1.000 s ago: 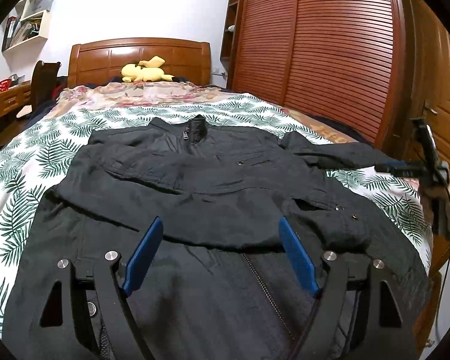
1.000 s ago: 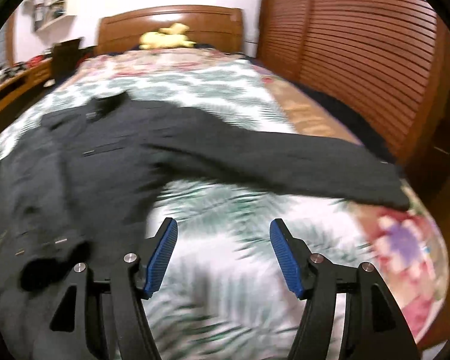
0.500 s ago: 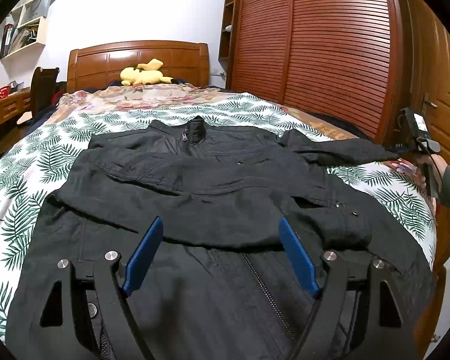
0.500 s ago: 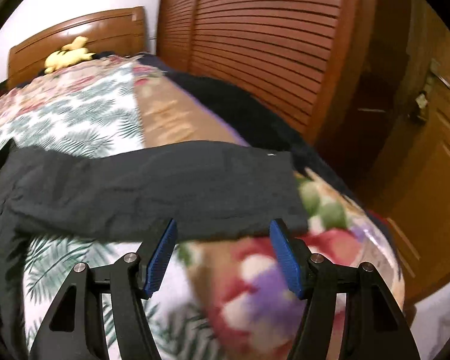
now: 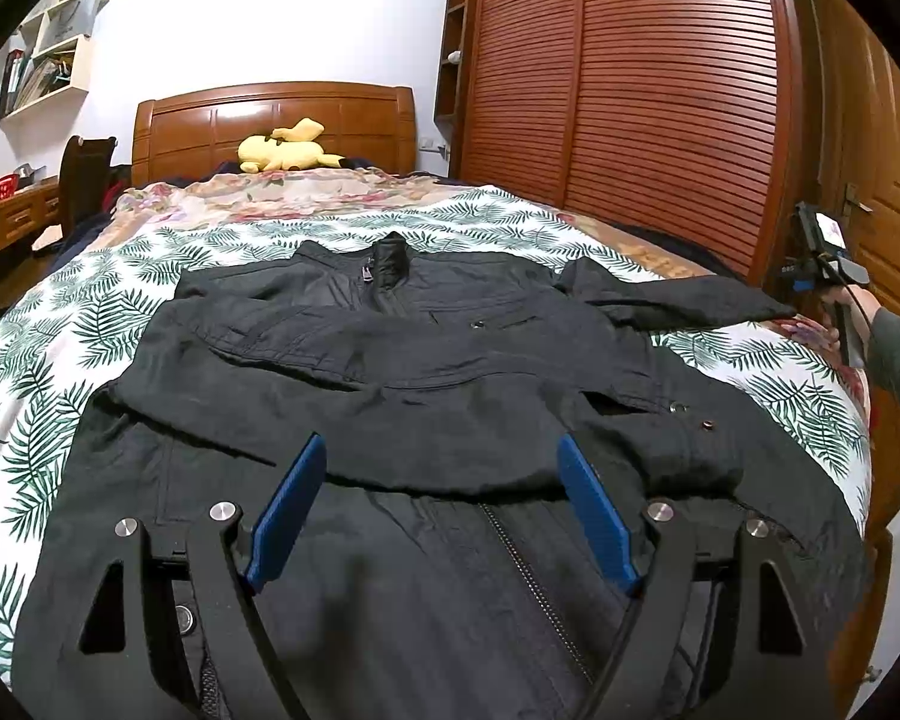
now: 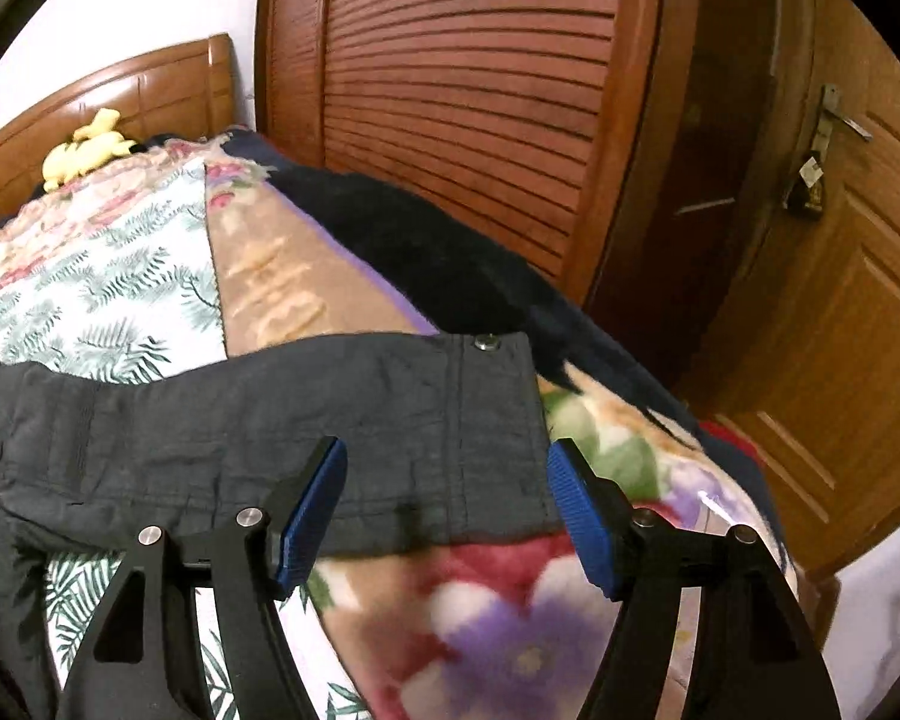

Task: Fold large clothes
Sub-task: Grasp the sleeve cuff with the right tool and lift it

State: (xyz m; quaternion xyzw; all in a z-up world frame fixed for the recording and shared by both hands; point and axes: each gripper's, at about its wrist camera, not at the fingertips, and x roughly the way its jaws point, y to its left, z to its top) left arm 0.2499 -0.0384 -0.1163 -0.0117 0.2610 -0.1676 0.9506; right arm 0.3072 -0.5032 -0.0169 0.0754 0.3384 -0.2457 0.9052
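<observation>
In the left wrist view a bed with a palm-leaf sheet fills the middle of the frame, its wooden headboard in the upper centre with a yellow plush toy lying before it. A louvred wardrobe takes the upper right and white wall shelves the upper left. The black jacket lies spread front-up across the sheet, collar toward the headboard, one sleeve folded across the chest, the other stretched to the right edge. The left gripper hovers at lower centre above the jacket's zip, jaws wide, holding nothing. At the right edge the right gripper shows in a hand, beside the sleeve's end.

In the right wrist view the wardrobe fills the top, a wooden door the right, a floral blanket the bottom. The sleeve cuff lies across mid-frame. The right gripper hangs just above it, jaws wide on either side of the cuff, not gripping
</observation>
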